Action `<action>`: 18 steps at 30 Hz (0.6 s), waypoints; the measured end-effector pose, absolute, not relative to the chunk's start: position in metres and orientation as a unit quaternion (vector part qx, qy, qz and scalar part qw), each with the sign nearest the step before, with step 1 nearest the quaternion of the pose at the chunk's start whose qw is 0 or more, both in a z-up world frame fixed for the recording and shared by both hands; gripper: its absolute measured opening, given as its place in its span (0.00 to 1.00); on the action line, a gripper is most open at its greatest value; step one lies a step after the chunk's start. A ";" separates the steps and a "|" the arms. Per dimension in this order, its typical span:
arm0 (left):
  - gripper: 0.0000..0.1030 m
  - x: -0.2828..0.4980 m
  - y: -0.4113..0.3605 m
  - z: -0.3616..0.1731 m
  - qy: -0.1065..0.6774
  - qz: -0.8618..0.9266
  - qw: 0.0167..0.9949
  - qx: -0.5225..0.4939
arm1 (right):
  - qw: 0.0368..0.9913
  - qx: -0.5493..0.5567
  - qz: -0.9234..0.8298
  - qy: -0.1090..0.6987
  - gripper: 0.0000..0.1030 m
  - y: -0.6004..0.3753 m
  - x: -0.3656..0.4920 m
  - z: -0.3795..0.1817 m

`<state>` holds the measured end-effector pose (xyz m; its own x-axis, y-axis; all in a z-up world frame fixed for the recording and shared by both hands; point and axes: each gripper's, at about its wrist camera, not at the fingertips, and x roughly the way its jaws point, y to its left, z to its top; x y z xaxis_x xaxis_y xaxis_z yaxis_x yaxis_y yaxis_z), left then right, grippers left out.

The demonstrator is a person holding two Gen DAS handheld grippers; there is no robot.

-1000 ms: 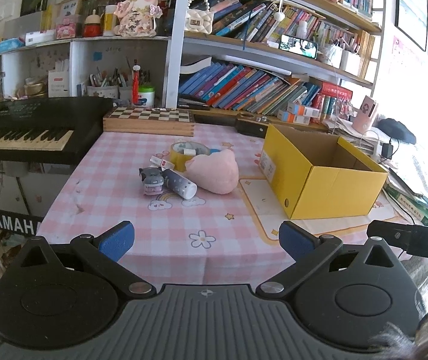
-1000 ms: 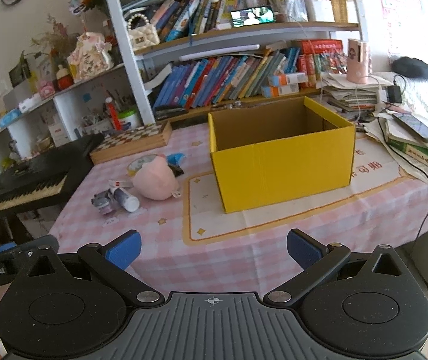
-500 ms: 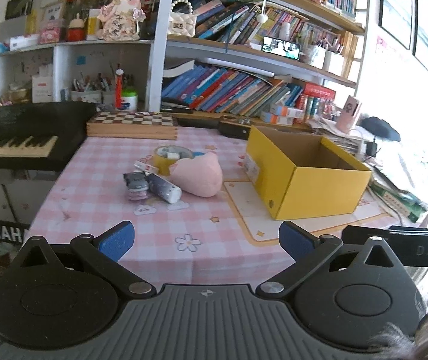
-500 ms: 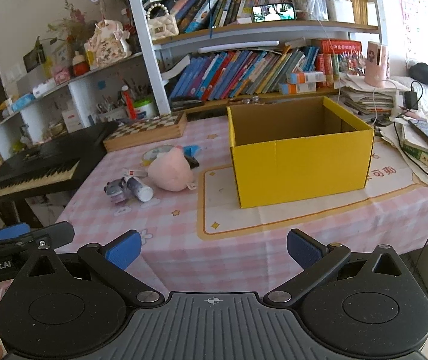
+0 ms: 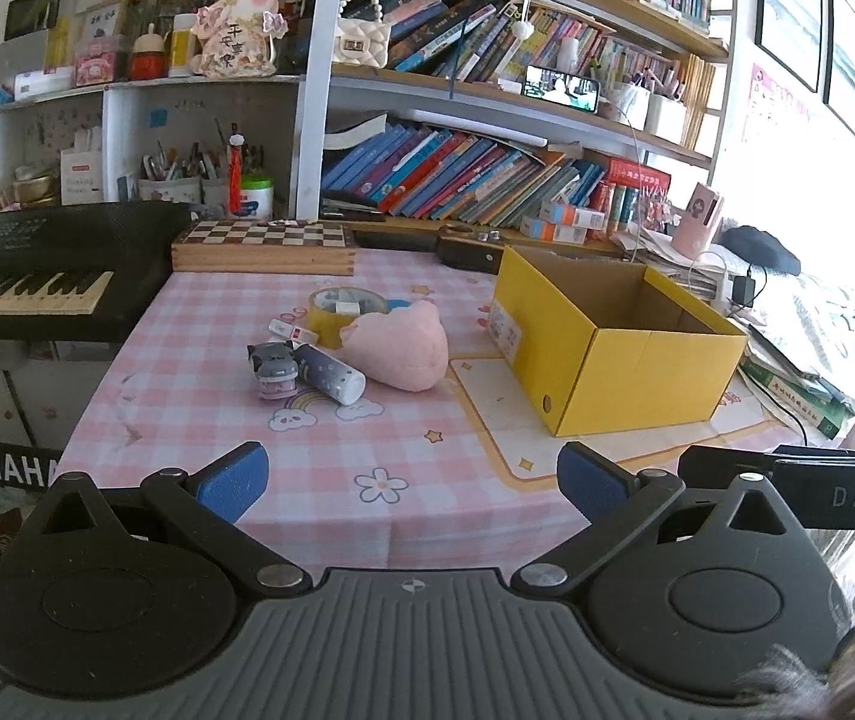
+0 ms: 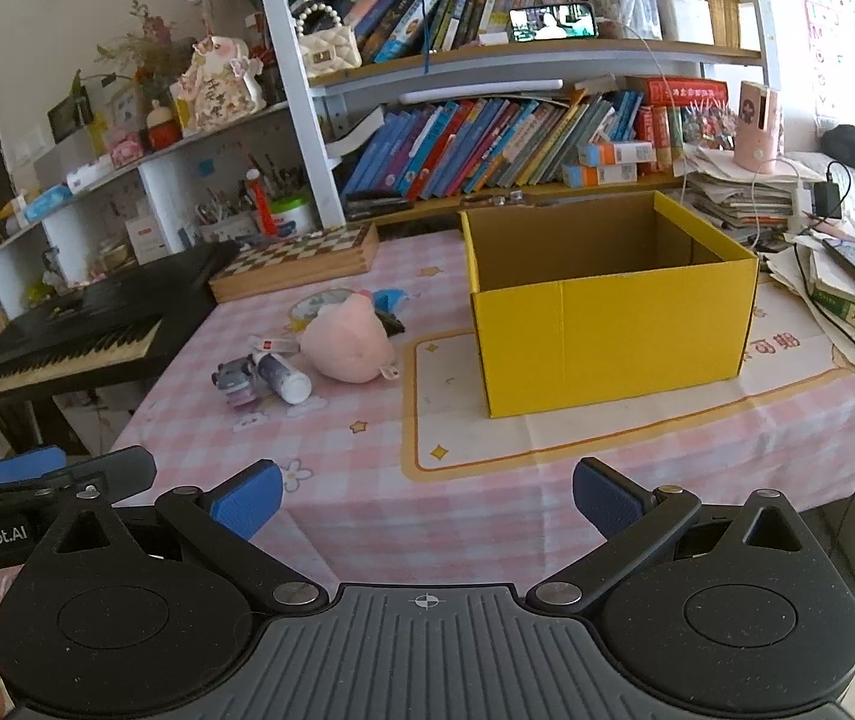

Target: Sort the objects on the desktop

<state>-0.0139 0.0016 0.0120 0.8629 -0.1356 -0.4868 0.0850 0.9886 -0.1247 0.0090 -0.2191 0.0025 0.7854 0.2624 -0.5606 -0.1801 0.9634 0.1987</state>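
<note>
Sorting has not yet begun, as far as we can judge: the yellow cardboard box point(image 6: 607, 324) stands open toward the right side of the table point(image 5: 319, 456), and what we can see of its inside holds nothing. Everything to be sorted lies bunched together left of the box, nearer the table's far edge than its near one: a pink plush toy point(image 5: 400, 348), a roll of yellow tape point(image 5: 343, 307) just behind it, a small white-capped tube point(image 5: 331, 378) lying against a little grey cat-shaped item point(image 5: 274, 369), and a small white tag-like piece point(image 5: 290, 331) beside the tape. We hold our left gripper point(image 5: 412, 477) over the near edge of the table, fingers spread wide with nothing between them; our right gripper point(image 6: 424, 498) hangs likewise at the near edge, facing the box, released and unloaded. All of the pile is left to move, so we judge the whole job lies ahead, starting with a reach toward the cluster.
</note>
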 end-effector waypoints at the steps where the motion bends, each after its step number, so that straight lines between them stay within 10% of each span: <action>1: 1.00 -0.013 0.002 0.012 0.256 -0.057 0.964 -0.049 | 0.942 0.069 0.116 0.306 1.00 -0.219 0.010 0.002; 18: 1.00 -0.002 0.004 0.008 0.265 -0.049 0.962 -0.054 | 0.941 0.074 0.115 0.310 1.00 -0.218 0.017 0.000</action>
